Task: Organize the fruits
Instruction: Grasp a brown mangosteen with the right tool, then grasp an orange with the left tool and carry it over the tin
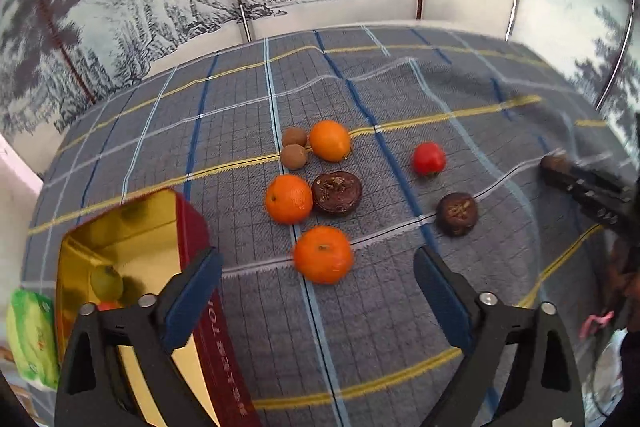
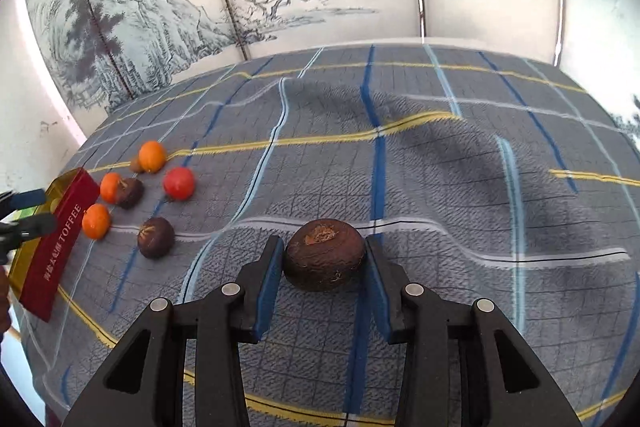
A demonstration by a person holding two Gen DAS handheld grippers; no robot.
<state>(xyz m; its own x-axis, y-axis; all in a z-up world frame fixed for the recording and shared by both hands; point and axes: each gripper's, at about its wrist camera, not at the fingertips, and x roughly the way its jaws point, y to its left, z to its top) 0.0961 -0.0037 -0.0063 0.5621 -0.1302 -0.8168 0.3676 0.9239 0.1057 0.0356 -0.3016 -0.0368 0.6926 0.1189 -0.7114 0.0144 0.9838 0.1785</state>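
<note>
Through the left wrist camera I see a desk under a grey plaid cloth with blue, white and yellow lines, rumpled into ridges, and behind it a folding screen painted with ink mountains and bare trees. A red tin with a gold inside stands open at the near left; a pale green fruit lies in it. Just right of the tin sit three oranges, two dark brown fruits, two small tan ones and, farther right, a red fruit. My left gripper hangs with its fingers spread wide, holding nothing.

Through the right wrist camera, the same cloth and screen. My right gripper has its blue-padded fingers closed against a dark brown round fruit, well right of the tin, low over the cloth.
</note>
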